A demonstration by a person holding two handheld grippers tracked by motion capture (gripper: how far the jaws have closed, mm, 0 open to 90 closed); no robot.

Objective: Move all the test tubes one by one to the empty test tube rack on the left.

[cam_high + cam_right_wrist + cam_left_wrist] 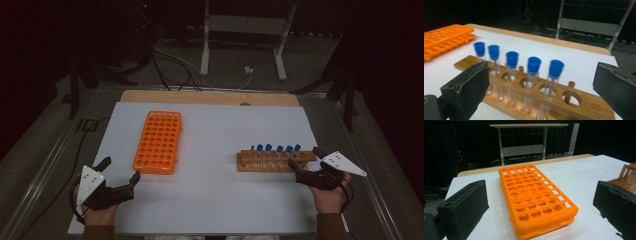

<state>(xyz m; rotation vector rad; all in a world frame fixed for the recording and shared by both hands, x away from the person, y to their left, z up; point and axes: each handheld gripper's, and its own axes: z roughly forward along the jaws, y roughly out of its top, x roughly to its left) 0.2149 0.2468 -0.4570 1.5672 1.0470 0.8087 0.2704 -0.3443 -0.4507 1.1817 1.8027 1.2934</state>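
A wooden rack (584, 101) lies across the middle of the white table (584, 62), holding five clear tubes with blue caps (534, 64) in a row. One hole at 4 o'clock is free. The right gripper (541, 90) has its black jaws wide apart at 8 and 4 o'clock. An orange rack (444, 37) sits at 10 o'clock.

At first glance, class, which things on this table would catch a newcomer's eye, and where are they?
The bright orange rack lies flat on the white table, left of centre, its holes empty. To the right stands a wooden rack holding five blue-capped tubes in a row. An open gripper waits by each: left gripper, right gripper.
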